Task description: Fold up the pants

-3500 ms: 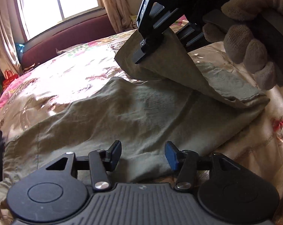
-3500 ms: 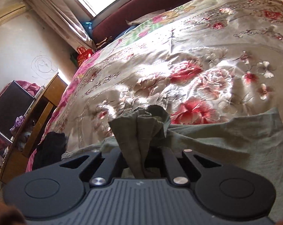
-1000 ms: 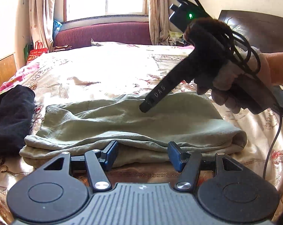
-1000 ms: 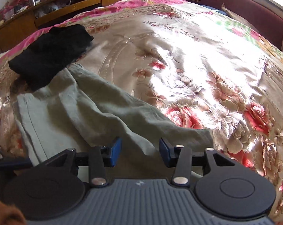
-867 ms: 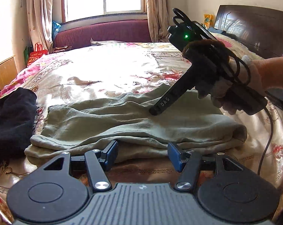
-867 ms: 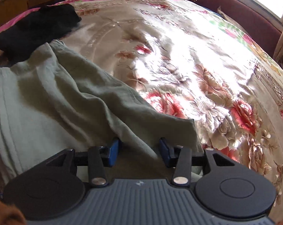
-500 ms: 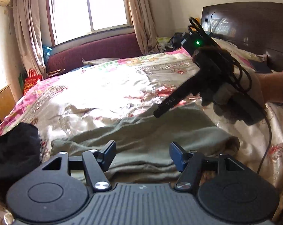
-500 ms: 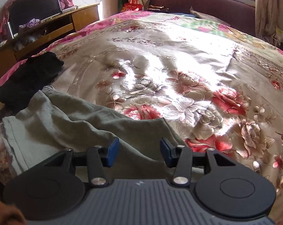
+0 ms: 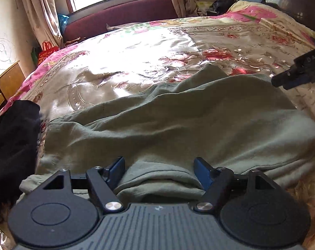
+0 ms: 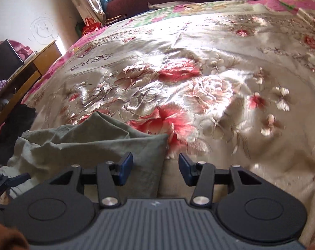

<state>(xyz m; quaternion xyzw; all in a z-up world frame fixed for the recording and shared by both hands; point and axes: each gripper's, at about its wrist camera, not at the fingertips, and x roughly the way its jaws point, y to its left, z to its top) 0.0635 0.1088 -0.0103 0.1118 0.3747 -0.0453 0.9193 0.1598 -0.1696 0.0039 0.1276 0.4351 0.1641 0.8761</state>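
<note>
While the pants lie folded on the bed, these notes take them as the landmark.

Pants (image 9: 178,120): olive-green, folded into a rumpled, layered bundle on the bed, near the cameras' edge of it.
Bedspread (image 10: 199,79): shiny satin with red and cream flowers; stretches beyond the pants toward the window.
Left hand-held gripper (image 9: 159,169): at the near edge of the pants, pointing down at them; jaws wide and opening; a fold of cloth lies between the blue pads, which do not press on it.
Right hand-held gripper (image 10: 156,166): at the right-hand end of the pants; jaws part open, nothing gripped; the corner of the bundle sits between them, just beside the left pad, with bare bedspread by the other pad.
Writing: white letters "DAS" on the black finger of the right hand-held gripper, seen from the left wrist view, just past the pants' far right corner.
Black garment (image 9: 9,141): heaped just left of the pants.
Wooden cabinet (image 10: 40,62): well left of the pants, off the bed.
</note>
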